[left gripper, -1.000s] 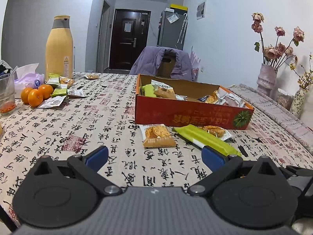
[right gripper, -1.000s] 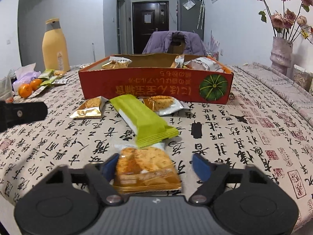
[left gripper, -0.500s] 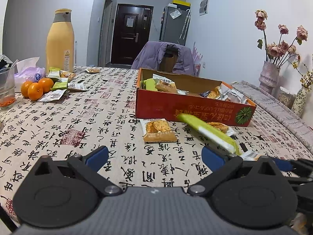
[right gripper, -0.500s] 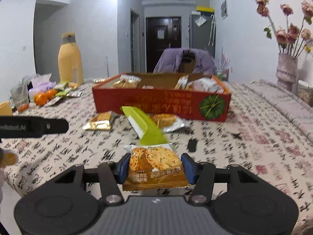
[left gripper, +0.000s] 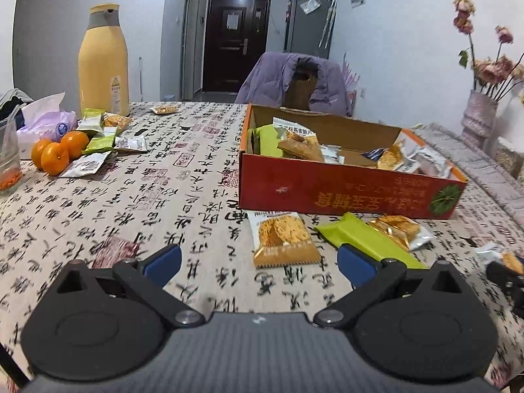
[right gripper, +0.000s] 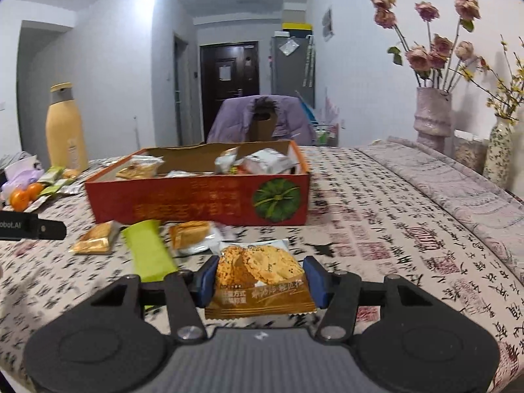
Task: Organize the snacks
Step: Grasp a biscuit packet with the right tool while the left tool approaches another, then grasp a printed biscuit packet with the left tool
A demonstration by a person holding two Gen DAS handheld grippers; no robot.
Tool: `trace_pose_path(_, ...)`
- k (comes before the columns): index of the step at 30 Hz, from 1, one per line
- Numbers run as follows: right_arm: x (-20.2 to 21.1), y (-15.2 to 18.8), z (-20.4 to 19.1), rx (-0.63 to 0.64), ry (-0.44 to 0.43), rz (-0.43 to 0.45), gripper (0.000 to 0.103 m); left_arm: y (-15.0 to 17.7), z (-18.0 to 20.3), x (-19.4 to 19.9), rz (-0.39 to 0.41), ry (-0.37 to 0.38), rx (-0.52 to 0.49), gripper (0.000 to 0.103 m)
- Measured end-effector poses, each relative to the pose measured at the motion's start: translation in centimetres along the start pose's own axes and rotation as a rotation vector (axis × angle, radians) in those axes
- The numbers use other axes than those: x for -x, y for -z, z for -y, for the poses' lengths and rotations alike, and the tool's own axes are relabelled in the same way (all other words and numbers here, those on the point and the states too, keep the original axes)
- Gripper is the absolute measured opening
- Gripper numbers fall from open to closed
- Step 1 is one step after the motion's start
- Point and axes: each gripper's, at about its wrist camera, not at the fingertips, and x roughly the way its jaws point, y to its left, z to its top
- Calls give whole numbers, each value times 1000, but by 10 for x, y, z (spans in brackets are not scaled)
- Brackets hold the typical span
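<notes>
Gold foil, crinkled: the cracker packet (right gripper: 260, 281) is sitting pinched between the blue pads (right gripper: 205, 280) of the right gripper (right gripper: 260, 283), held clear of the patterned tablecloth (right gripper: 393, 222); the jaws are standing narrow, pressing its two side edges. The red cardboard box (right gripper: 196, 201), already holding several packets, is lying farther off and slightly left, the likely destination by judgement.

The left gripper (left gripper: 258, 263) is hovering with jaws wide and nothing between them; a second cracker packet (left gripper: 283, 242) is lying flat on the cloth just beyond it, near the box's front wall; a green bar (left gripper: 366, 240) and a silver-edged packet (left gripper: 399, 231) are lying to its right, overlapping.

Far left: a yellow bottle (left gripper: 103, 62), oranges (left gripper: 59, 152) and more loose packets (left gripper: 104, 140), well apart from the box.

Risks, as judged: the grip is biting only the packet's soft edges, so the foil could be buckling and sliding out on the way over the wall; a low carry could be catching the box's near rim and tipping the packet back onto the cloth; the left jaws, closing on a flat packet, could be snagging the tablecloth; the two grippers are working close together and could be colliding near the green bar.
</notes>
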Motion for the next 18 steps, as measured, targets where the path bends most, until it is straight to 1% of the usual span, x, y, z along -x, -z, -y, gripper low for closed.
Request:
trace_pose_path(5,-13,-3,14,-14,29,-2,54,-10,11,-31,-49,-29,-8,103)
trace_pose_path(9,-20,-5,20,-18,38,-7,54,-13,21,-49,-68,-59,-14,103)
trace_pose_path(11,-22,-6,21,-17,37,-11,54,-14,24,-59,-87,-83,-8,98)
trace_pose_path(13,-23,-7,23,-16,36,-11,54,-15,25,-66,-104,-94,-6,90)
trace_pose_path(14,-24,-7,23,-15,34,-11,54,-15,26,-69,-112,-99,-6,89)
trace_pose_path(17,-25,-10,23,-10,28,-10,54,-16,29,-75,-128,-101,-10,82)
trace_pose_path(18,-26,-11,23,-7,25,-9,54,-16,30,-77,-131,-96,-10,78)
